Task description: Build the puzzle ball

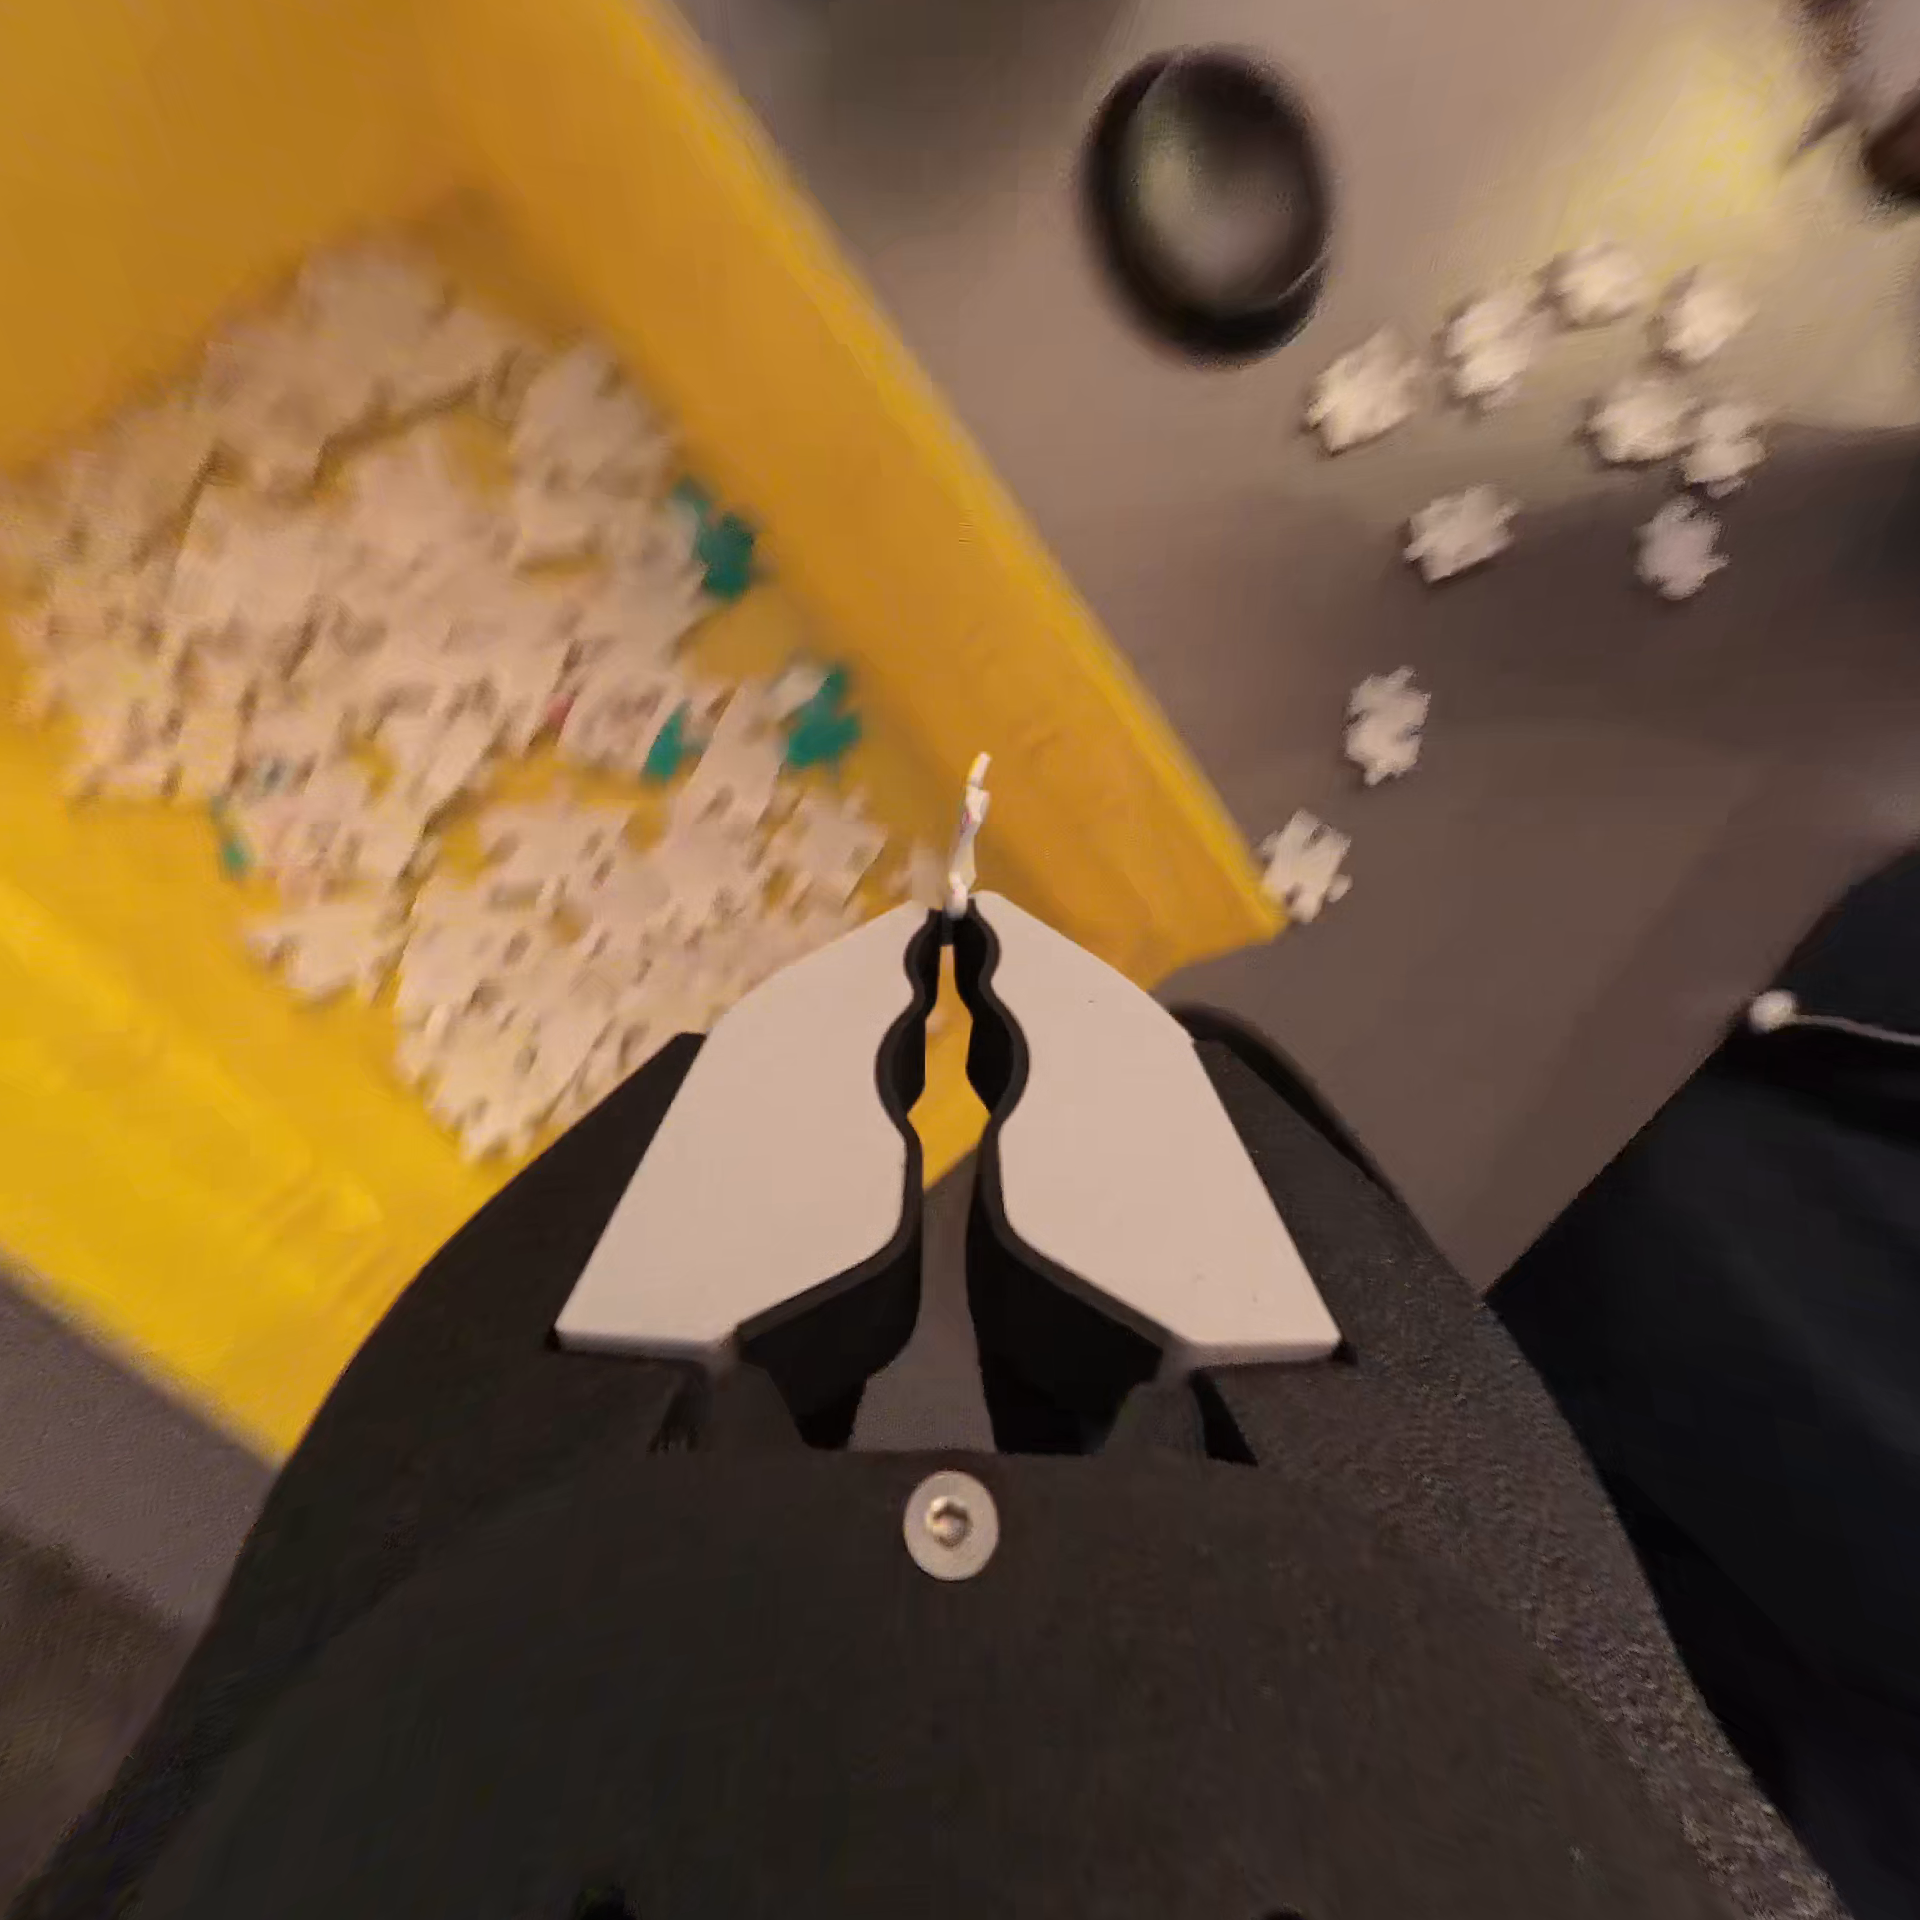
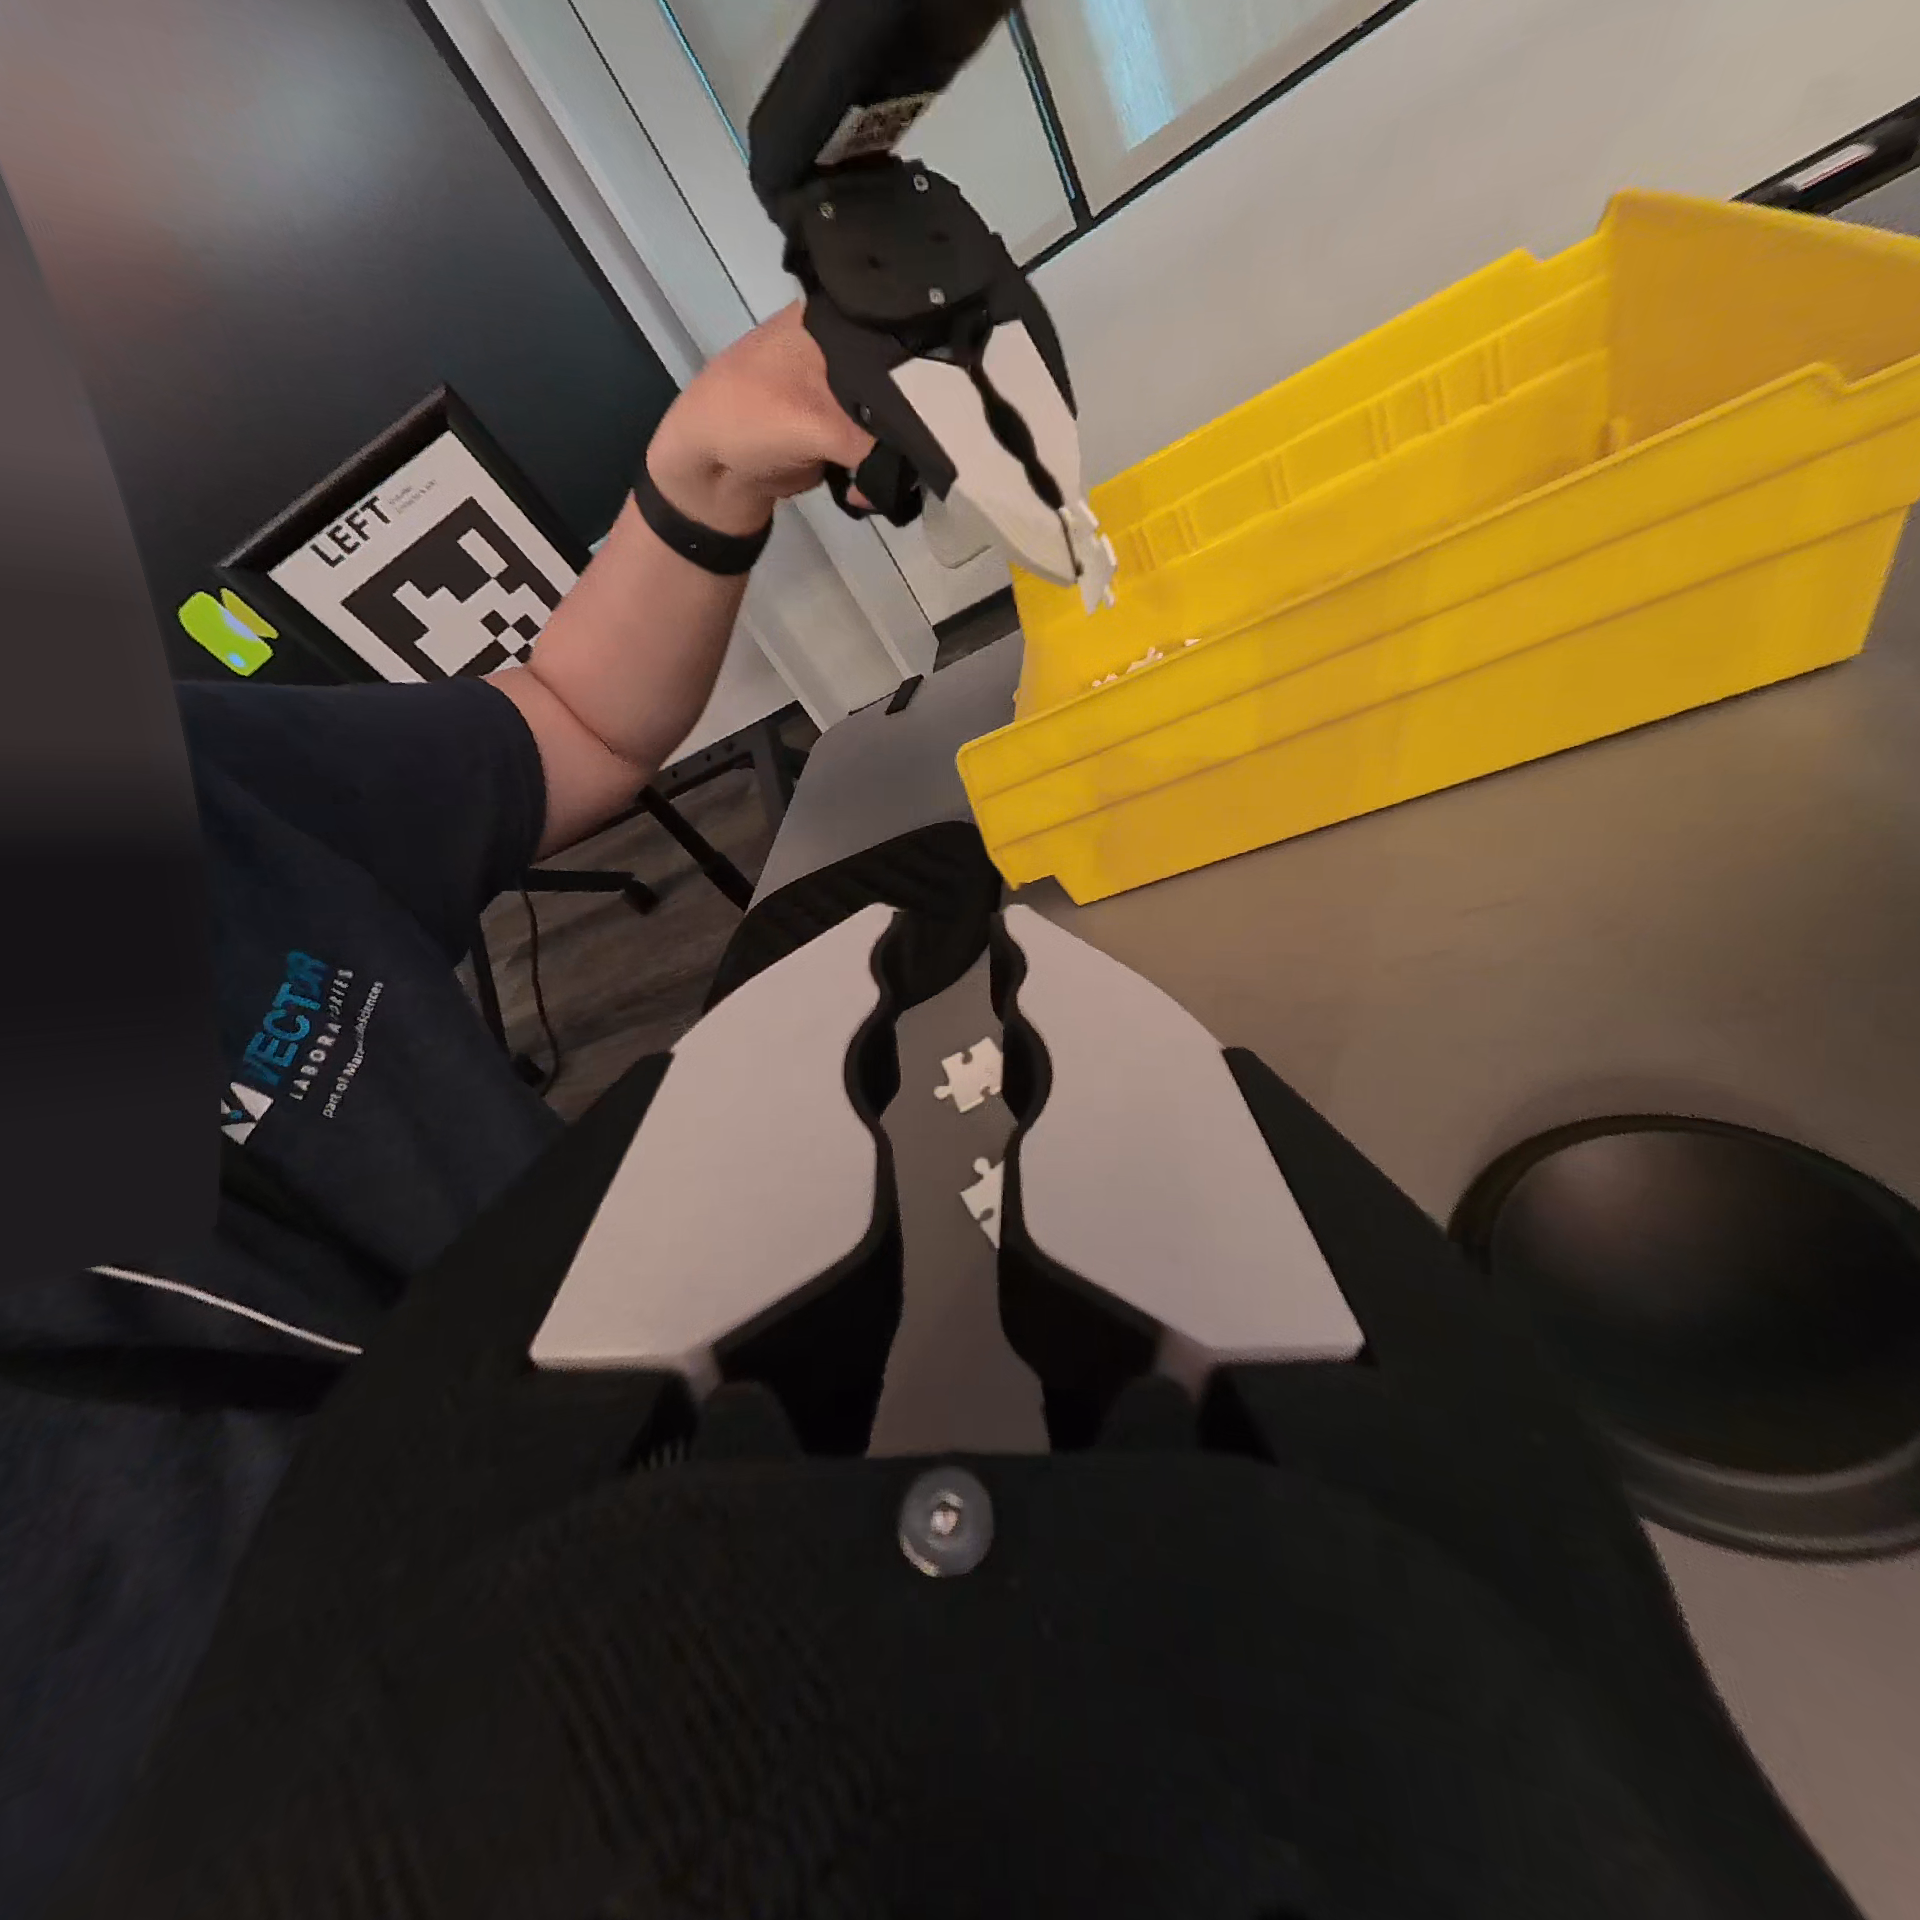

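One flat white puzzle piece (image 1: 968, 831) sits pinched edge-on in my closed left hand-held gripper (image 1: 954, 914) above the yellow plastic bin (image 1: 1039, 665), so I'd carry it slowly to the worktop (image 2: 1455, 935), my right hand-held gripper (image 2: 943, 914) slightly parted, empty.

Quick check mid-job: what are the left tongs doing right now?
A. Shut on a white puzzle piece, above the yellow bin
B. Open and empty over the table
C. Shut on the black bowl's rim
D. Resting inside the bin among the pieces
A: the left tongs pinch a white puzzle piece at their tips, and the right wrist view shows them held in the air over the yellow bin.
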Motion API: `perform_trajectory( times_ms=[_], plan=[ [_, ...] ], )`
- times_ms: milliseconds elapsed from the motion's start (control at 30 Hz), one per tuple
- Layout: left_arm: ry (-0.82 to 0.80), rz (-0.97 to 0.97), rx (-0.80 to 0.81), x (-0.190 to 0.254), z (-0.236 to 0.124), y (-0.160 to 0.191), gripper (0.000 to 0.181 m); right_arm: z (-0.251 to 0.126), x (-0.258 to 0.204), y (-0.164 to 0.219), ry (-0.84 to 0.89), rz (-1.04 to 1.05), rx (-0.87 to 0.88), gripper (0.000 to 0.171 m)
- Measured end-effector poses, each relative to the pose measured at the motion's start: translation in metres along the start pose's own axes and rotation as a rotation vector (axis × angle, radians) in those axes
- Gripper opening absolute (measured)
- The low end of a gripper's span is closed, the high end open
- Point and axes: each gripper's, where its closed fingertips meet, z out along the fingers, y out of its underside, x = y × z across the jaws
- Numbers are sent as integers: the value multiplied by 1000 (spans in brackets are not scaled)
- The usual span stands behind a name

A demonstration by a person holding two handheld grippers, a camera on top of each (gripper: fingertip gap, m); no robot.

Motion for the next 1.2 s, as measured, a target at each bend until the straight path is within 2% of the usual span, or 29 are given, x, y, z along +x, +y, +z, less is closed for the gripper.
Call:
perform_trajectory(
  times_ms=[100,200,367,467,700,767,900,1033,1100,1200],
  plan=[
    [87,-134,-193,-16,7,39,2,-2,9,0,25,7,6,15],
    [255,-227,-325,-8,31,55,2,-3,16,7,46,26,-6,15],
    [247,-126,-406,-14,61,60,2,-2,24,16,68,36,-31,15],
    [208,-44,-372,-18,68,56,2,-3,25,19,77,21,-53,16],
    [-3,139,-286,-37,65,49,10,-9,29,21,116,-38,-93,19],
    [-64,191,-192,-41,58,35,9,-10,28,20,113,-42,-83,19],
    [-199,271,107,-48,34,-8,12,-13,27,15,121,-55,-62,19],
    [-151,257,317,-40,23,-29,22,-16,25,12,124,-66,-57,19],
    [-96,281,310,-34,32,-29,30,-17,24,11,128,-69,-55,19],
    [-143,365,160,-41,56,-20,54,-19,24,9,130,-70,-50,19]
  ],
)
